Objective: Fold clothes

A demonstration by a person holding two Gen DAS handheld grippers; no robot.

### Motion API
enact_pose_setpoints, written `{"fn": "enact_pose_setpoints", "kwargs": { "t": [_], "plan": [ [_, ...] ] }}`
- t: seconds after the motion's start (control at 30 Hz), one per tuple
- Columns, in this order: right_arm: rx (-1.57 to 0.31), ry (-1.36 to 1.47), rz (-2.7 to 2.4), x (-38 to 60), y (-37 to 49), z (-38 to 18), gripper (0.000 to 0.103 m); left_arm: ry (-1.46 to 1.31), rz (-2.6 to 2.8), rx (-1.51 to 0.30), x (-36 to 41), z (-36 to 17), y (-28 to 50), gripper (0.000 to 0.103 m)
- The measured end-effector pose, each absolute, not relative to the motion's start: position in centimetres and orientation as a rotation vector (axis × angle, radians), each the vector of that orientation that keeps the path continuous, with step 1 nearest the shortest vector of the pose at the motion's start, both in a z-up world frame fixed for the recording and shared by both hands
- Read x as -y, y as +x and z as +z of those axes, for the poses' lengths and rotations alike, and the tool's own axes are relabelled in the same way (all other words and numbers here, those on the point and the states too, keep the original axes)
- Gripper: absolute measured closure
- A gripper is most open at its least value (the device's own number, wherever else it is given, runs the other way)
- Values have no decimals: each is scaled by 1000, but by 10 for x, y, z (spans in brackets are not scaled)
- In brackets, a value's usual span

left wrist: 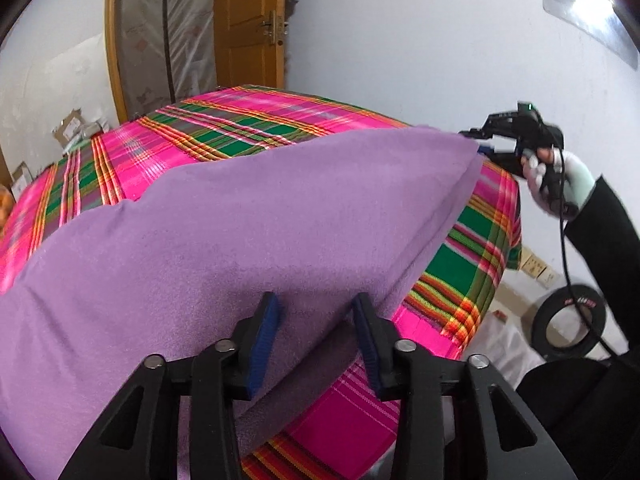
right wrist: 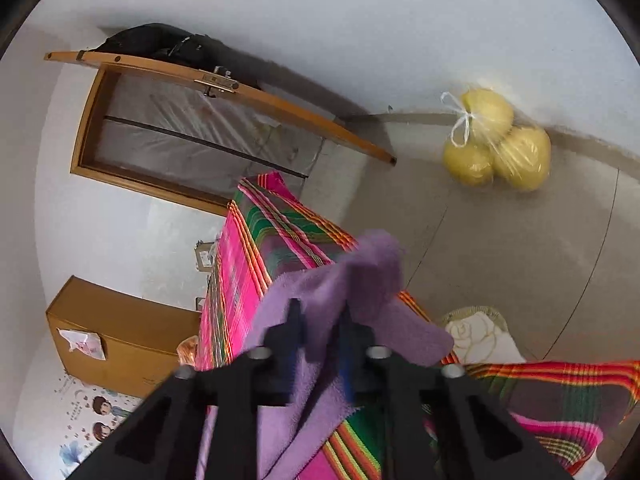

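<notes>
We hold the purple cloth [left wrist: 224, 240] lifted, both jaws pinching its edge; uneven pulling could slip a corner free.

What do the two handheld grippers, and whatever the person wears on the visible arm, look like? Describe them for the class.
Both the left gripper and the right gripper have black angular finger frames, silver pivot bolts and ribbed blue pads. The person wears a white glove and a black sleeve; a black cable trails down.
</notes>
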State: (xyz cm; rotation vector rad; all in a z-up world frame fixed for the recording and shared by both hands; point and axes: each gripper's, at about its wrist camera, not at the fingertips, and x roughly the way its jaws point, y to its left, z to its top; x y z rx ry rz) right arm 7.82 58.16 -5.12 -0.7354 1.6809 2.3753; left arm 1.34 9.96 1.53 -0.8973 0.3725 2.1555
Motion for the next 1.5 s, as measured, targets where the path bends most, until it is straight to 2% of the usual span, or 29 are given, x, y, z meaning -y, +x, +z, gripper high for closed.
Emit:
{"fn": "enact_pose_setpoints", "kwargs": {
  "t": [0.03, 0.07, 0.2, 0.33, 0.67, 0.77, 0.87, 0.9, 0.97, 1.33, 1.43, 1.47, 1.5],
  "plan": [
    [-1669, -729, 2383, -582, 78, -49, 93, -893, 2159, -374, -99, 16, 14, 84],
    [-1665, -722, 2391, -582, 78, -46, 95, -885, 2162, -362, -98, 18, 14, 94],
    [-1635, -666, 2445, -582, 81, -28, 96, -848, 2173, -307, -91, 30, 14, 100],
    [-1584, -609, 2498, -582, 90, -13, 97, -780, 2159, -240, -82, 48, 22, 102],
    [-1666, -701, 2303, -594, 113, -61, 99, -852, 2121, -188, -82, 33, 15, 102],
    [-1653, -671, 2348, -597, 115, -51, 99, -859, 2147, -210, -83, 32, 15, 99],
    [-1680, -664, 2355, -597, 112, -51, 97, -864, 2153, -245, -84, 28, 15, 80],
    [-1695, -666, 2353, -597, 110, -53, 94, -866, 2150, -253, -85, 27, 16, 78],
    [-1714, -700, 2347, -594, 104, -59, 91, -869, 2147, -275, -86, 25, 16, 78],
    [-1744, -732, 2353, -590, 89, -68, 91, -895, 2122, -369, -89, 15, 15, 74],
    [-1744, -731, 2350, -590, 89, -69, 91, -872, 2115, -448, -94, 13, 20, 74],
    [-1730, -729, 2351, -590, 88, -68, 91, -864, 2114, -475, -96, 12, 22, 74],
    [-1716, -727, 2354, -590, 88, -67, 97, -858, 2110, -487, -97, 13, 23, 78]
  ]
}}
